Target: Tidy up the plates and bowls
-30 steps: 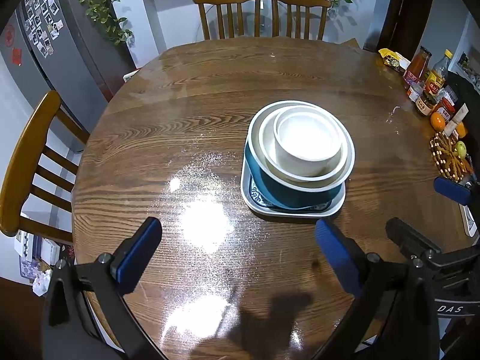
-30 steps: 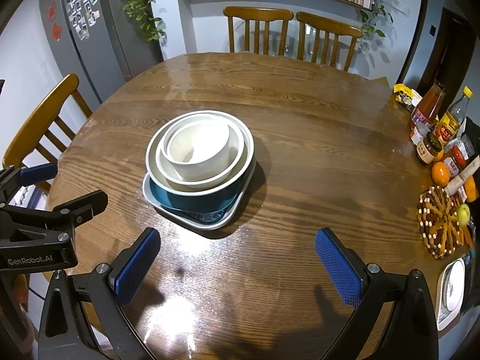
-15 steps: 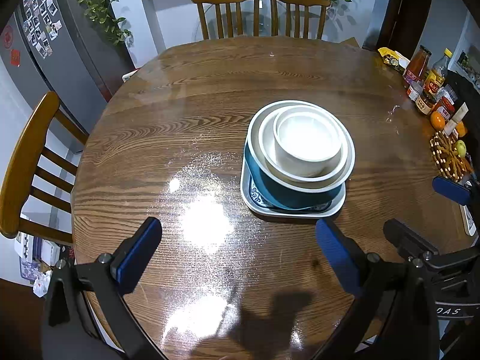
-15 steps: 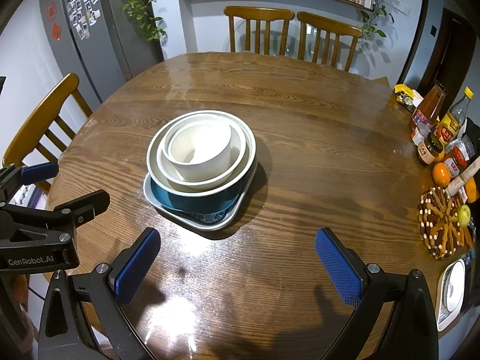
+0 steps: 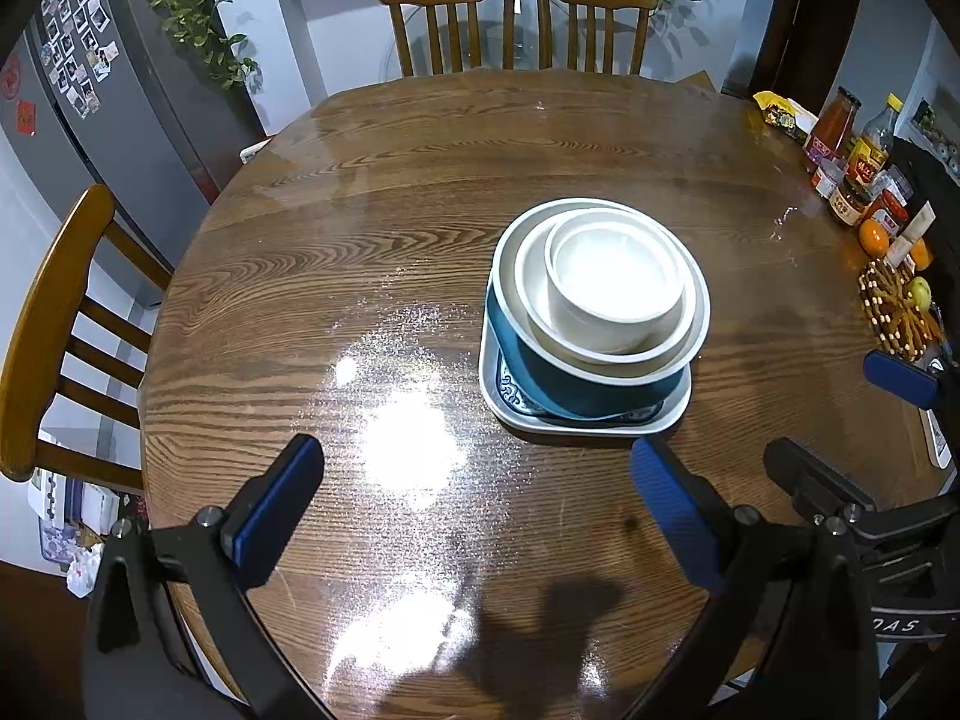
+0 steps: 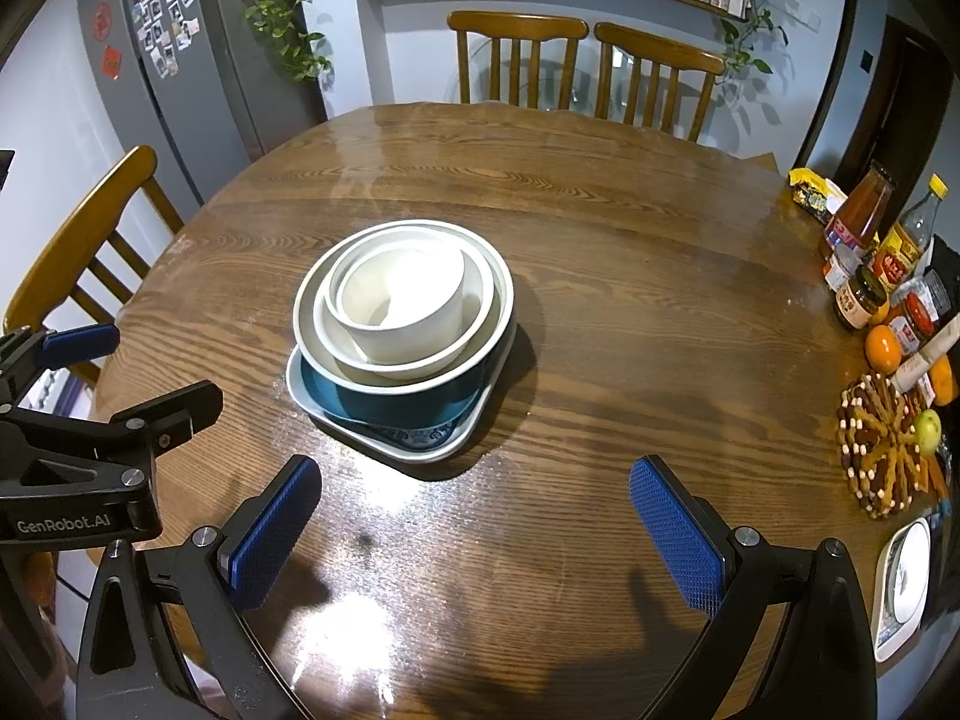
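One stack stands on the round wooden table. A small white bowl sits in a wider white bowl, inside a teal bowl, on a square white plate with a blue pattern. The stack also shows in the right wrist view: small bowl, teal bowl, plate. My left gripper is open and empty, in front of the stack and left of it. My right gripper is open and empty, in front of the stack and right of it.
Sauce bottles and jars, oranges and a beaded trivet with a green fruit crowd the table's right edge. Wooden chairs stand at the far side and the left. A grey fridge is at the back left.
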A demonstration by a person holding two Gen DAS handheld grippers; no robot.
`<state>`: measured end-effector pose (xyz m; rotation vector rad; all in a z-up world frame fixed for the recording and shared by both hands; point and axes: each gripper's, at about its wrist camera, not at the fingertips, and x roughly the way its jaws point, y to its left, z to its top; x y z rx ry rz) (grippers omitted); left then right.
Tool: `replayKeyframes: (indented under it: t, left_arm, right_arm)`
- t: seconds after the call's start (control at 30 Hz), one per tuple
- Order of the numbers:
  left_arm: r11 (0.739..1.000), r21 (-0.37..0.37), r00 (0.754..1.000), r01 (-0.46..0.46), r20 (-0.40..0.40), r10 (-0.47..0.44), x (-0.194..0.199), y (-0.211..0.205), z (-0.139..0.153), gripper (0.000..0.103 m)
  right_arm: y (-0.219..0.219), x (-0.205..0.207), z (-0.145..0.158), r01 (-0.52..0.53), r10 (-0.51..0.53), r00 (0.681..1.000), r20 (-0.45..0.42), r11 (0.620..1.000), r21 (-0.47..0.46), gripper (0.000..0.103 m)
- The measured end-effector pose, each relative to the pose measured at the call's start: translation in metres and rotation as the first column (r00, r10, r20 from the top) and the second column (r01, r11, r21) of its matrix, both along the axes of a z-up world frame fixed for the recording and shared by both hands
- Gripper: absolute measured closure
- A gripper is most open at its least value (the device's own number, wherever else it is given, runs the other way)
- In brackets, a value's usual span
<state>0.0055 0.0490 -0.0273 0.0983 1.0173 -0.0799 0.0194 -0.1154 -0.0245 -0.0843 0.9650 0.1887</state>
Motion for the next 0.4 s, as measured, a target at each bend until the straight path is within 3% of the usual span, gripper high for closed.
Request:
replayKeyframes:
  t: [0.4]
  left_arm:
    - [1.000, -0.016, 1.000, 0.011, -0.008, -0.011, 0.0025, 0.0011, -0.0024, 0.001]
  right_arm:
    - [-0.0004, 0.0010, 0.0000, 0.002, -0.002, 1.000, 0.002, 1.000, 0.000, 0.000]
